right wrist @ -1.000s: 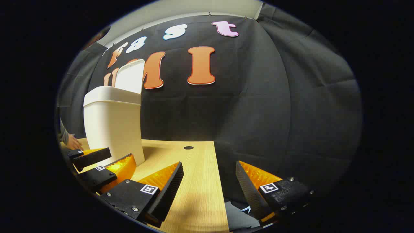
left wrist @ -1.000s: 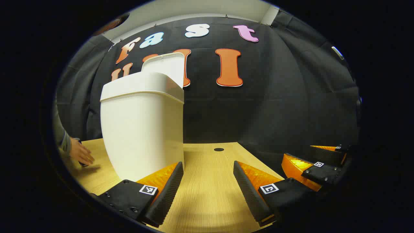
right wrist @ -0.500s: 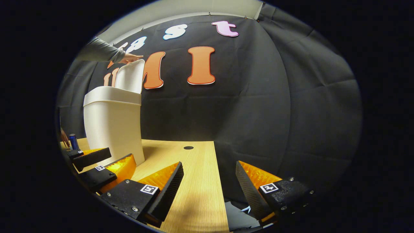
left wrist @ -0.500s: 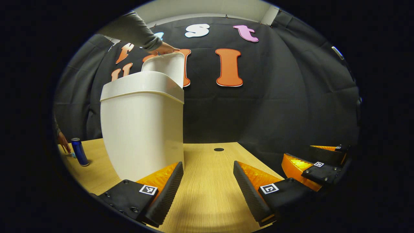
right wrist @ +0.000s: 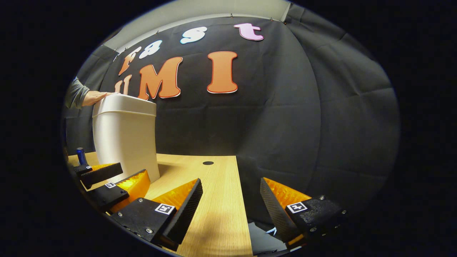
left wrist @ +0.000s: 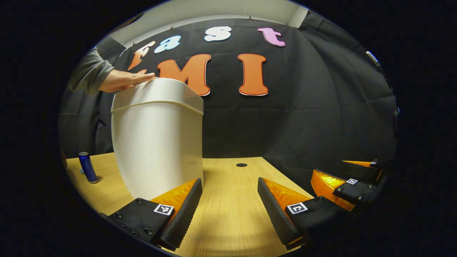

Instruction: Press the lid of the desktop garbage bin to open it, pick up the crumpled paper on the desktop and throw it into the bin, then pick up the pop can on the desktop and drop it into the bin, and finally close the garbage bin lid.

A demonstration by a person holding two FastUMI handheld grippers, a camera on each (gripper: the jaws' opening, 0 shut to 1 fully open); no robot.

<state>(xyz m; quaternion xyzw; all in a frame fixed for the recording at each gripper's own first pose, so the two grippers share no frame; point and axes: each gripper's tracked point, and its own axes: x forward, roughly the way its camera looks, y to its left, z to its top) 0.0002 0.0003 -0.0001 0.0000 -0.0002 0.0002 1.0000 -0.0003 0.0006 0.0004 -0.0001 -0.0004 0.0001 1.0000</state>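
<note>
Desk: bin stands upright, just ahead-left of left hand-held gripper, lid down under a bare hand. Right hand-held gripper sits farther off. Both spread wide, holding nothing. Pop can upright, left beyond bin.
</note>
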